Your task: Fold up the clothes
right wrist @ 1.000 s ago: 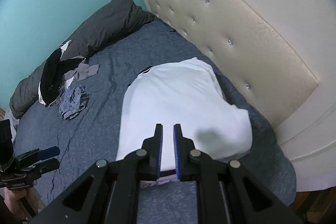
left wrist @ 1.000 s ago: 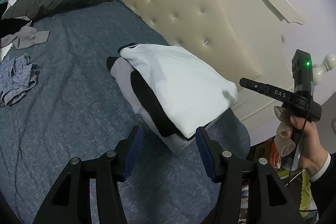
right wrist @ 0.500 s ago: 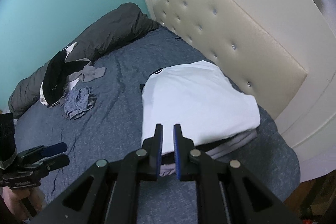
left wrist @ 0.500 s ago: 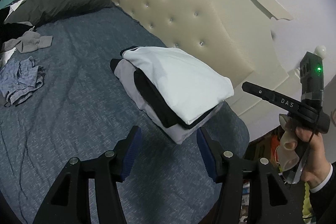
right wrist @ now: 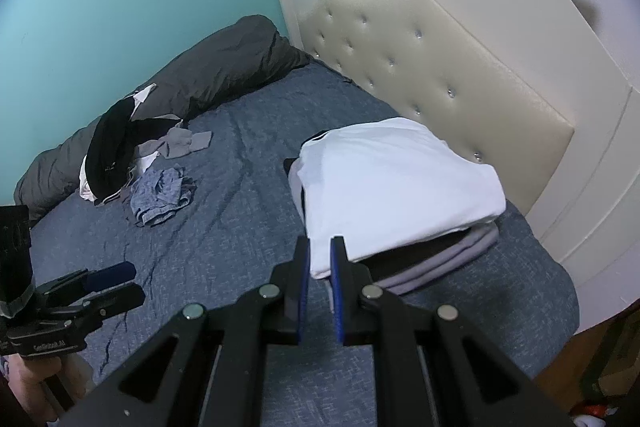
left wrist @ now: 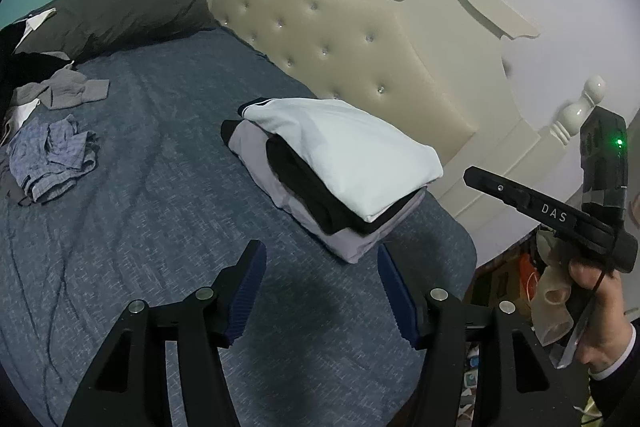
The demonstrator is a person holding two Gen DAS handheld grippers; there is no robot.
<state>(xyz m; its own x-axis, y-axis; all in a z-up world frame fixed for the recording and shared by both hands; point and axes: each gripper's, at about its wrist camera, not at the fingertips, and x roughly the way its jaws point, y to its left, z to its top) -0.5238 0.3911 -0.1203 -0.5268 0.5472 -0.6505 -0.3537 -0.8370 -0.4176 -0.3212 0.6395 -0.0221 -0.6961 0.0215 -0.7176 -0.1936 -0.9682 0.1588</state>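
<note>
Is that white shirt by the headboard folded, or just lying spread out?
Folded. The white shirt is a neat rectangle with doubled edges, topping a stack of folded clothes.

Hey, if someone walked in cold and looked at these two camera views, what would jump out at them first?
The neat stack of folded clothes, a white shirt on top, sits on the blue bedspread beside the cream tufted headboard. Across the bed, a loose heap of unfolded clothes lies against a dark pillow by the teal wall. Neither gripper holds anything: the left gripper is opening, the right gripper is shut.
</note>
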